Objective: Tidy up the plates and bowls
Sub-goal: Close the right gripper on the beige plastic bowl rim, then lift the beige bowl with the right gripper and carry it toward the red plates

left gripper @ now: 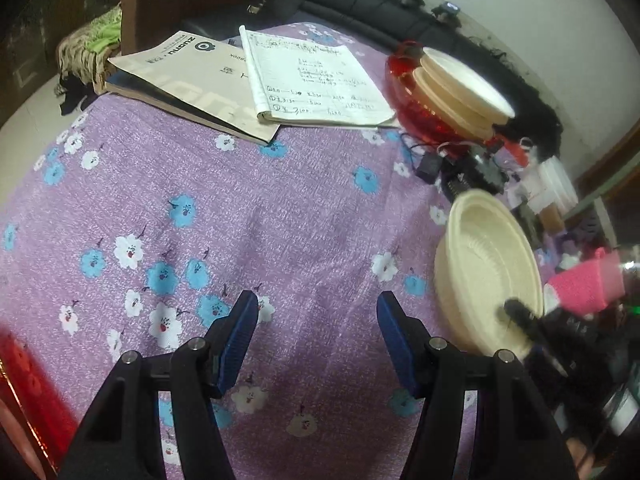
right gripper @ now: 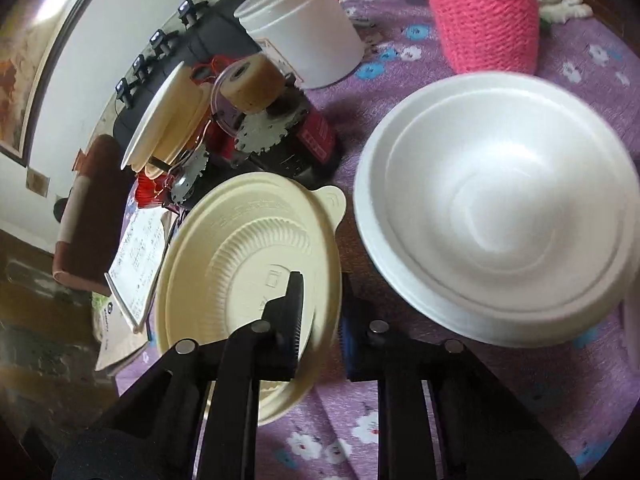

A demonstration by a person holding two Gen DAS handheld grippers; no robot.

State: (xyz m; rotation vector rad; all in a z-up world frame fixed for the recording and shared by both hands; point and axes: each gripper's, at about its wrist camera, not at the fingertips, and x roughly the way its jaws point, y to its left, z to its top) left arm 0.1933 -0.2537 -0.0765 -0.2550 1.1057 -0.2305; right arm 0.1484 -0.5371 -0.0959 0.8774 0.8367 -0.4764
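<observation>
My right gripper [right gripper: 320, 312] is shut on the rim of a cream bowl [right gripper: 248, 264] and holds it tilted above the purple flowered cloth; the same bowl shows at the right of the left wrist view [left gripper: 488, 268]. A white foam bowl [right gripper: 500, 208] sits on the cloth just to its right. Cream and white plates stand stacked in a red basket [left gripper: 404, 96] at the far right, also seen in the right wrist view [right gripper: 168, 116]. My left gripper [left gripper: 316, 328] is open and empty over bare cloth.
Two notebooks [left gripper: 240, 84] lie at the far side of the cloth. A white tub [right gripper: 304, 28], a pink knitted cylinder [right gripper: 484, 12], a tape roll [right gripper: 252, 80] and black gear parts [right gripper: 280, 136] crowd the area behind the bowls.
</observation>
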